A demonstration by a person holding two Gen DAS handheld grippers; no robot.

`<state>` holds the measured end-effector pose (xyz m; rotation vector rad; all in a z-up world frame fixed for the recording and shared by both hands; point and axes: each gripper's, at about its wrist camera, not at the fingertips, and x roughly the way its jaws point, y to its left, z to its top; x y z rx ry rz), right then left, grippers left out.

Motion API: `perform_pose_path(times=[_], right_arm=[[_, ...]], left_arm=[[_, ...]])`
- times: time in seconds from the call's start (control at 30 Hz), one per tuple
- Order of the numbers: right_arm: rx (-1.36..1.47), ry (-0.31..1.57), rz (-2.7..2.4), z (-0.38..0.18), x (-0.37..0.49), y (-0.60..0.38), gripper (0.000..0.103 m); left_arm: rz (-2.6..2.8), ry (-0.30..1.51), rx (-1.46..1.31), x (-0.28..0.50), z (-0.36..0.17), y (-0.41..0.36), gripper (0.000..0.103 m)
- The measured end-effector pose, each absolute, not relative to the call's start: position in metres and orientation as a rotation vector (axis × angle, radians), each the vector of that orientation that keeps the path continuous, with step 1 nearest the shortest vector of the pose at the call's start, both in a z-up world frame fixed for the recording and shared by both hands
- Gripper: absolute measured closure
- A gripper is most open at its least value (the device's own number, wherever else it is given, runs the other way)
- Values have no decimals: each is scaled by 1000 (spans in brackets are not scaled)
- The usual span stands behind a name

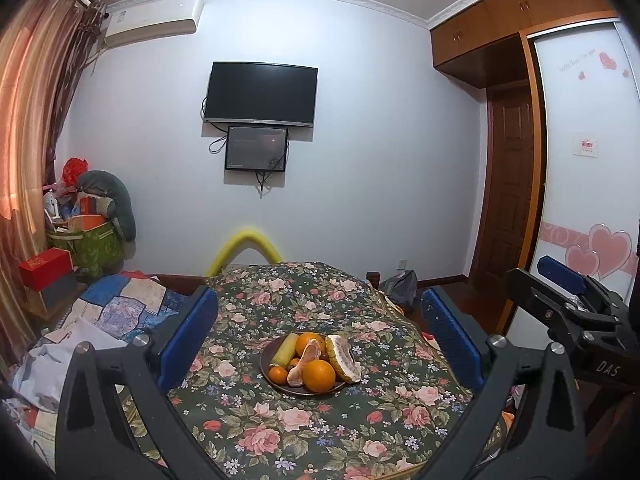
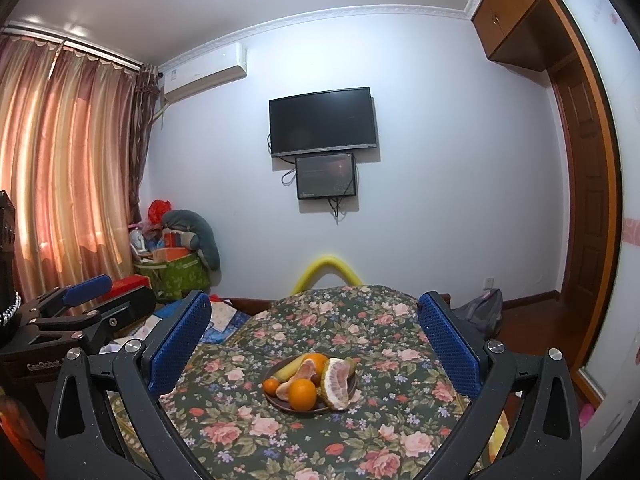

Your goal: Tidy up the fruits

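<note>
A dark round plate (image 1: 280, 387) sits on a floral quilt (image 1: 312, 432) on the bed. It holds a big orange (image 1: 318, 375), a peeled citrus half (image 1: 308, 356), a cut pomelo piece (image 1: 342, 358), a yellow-green banana (image 1: 286, 348) and small tangerines (image 1: 277, 374). The plate also shows in the right wrist view (image 2: 280, 403). My left gripper (image 1: 320, 332) is open and empty, held above and short of the plate. My right gripper (image 2: 314, 332) is open and empty, likewise short of the plate; it also shows at the right of the left wrist view (image 1: 560, 280).
A patchwork quilt (image 1: 120, 308) and crumpled paper lie left of the floral quilt. A green bin of clutter (image 1: 90, 244) and a red box (image 1: 44, 268) stand by the curtain. A backpack (image 1: 400, 286) lies on the floor near the wooden door (image 1: 508, 200).
</note>
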<state>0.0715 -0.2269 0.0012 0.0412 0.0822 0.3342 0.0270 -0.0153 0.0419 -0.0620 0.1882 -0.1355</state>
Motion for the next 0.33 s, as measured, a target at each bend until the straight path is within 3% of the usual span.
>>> perform_pose_path(times=[0.33], right_arm=[[43,90,336,1,75,-228,0]], left_arm=[[-141,186,-61,26,41,-18,0]])
